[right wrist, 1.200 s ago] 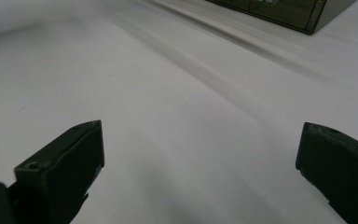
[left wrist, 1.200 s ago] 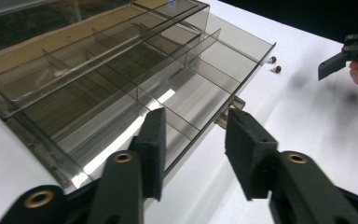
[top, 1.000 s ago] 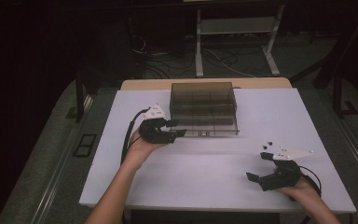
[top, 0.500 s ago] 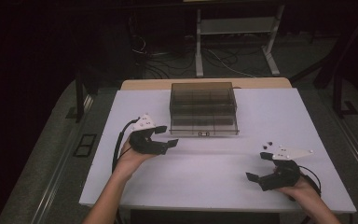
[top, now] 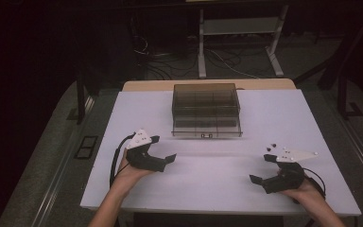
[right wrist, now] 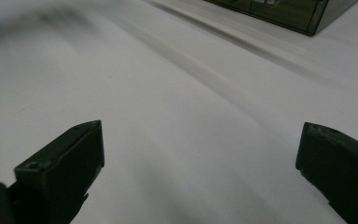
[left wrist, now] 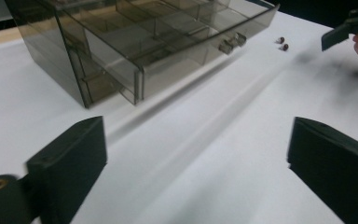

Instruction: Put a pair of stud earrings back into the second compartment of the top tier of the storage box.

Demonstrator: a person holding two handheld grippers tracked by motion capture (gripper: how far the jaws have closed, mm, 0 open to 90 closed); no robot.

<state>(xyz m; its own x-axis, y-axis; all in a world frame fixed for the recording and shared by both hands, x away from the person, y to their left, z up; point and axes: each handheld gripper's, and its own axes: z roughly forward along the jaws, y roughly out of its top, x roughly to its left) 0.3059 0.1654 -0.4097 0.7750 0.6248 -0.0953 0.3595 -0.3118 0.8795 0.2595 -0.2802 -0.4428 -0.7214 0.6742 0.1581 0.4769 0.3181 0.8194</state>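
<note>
**Both claws spread above the desk, drawer box standing apart**

The left claw [top: 163, 149] is hovering over the white desk [top: 217, 189] at its left side, its jaws gaping wide with nothing between them. It is pointing toward the smoky transparent drawer box [top: 206, 109], which is sitting at the far middle of the desk, near the left claw but not touching it. In the left gripper view the box's lowest drawer [left wrist: 205, 51] is standing pulled out a little, and two small dark beads [left wrist: 282, 43] are lying on the desk beside it. The right claw [top: 263, 169] is resting low at the near right of the desk, its jaws likewise spread wide and pinching nothing, well apart from the box.
</note>
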